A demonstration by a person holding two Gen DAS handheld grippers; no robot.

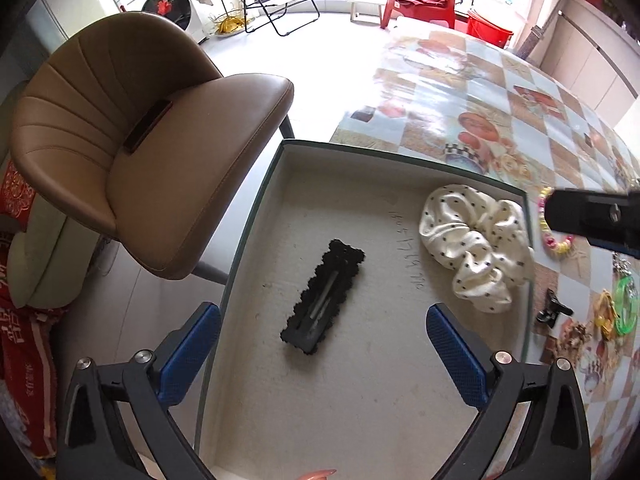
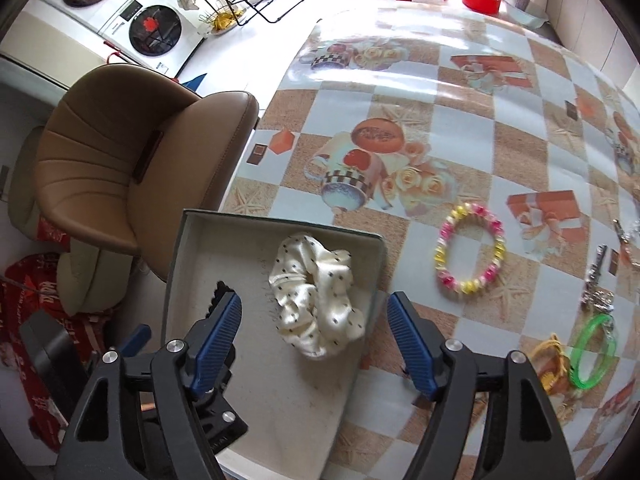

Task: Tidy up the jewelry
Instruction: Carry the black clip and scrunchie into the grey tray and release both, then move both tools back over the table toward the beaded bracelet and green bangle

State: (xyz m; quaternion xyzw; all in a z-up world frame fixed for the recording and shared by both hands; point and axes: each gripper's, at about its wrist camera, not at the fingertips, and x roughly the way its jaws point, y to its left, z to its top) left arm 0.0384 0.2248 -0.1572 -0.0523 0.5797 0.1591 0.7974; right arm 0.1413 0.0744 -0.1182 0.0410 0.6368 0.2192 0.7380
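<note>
A shallow grey box (image 1: 256,208) (image 2: 176,248) sits at the table's left edge. Inside lie a black hair clip (image 1: 322,298) and a white dotted scrunchie (image 1: 476,246) (image 2: 316,292). My left gripper (image 1: 324,340) hangs open above the clip, which lies loose between the blue pads (image 1: 188,356). My right gripper (image 2: 314,328) is open above the scrunchie, touching nothing. On the tablecloth to the right lie a pink and yellow bead bracelet (image 2: 470,252) (image 1: 554,240), a green bangle (image 2: 592,352) (image 1: 624,304) and a yellow ring (image 2: 550,360).
A brown padded chair (image 1: 120,152) (image 2: 128,172) stands left of the table. A small black clip (image 1: 554,310) and a metal keychain (image 2: 596,276) lie on the patterned tablecloth (image 2: 440,120). Red fabric (image 1: 24,360) sits on the floor at left.
</note>
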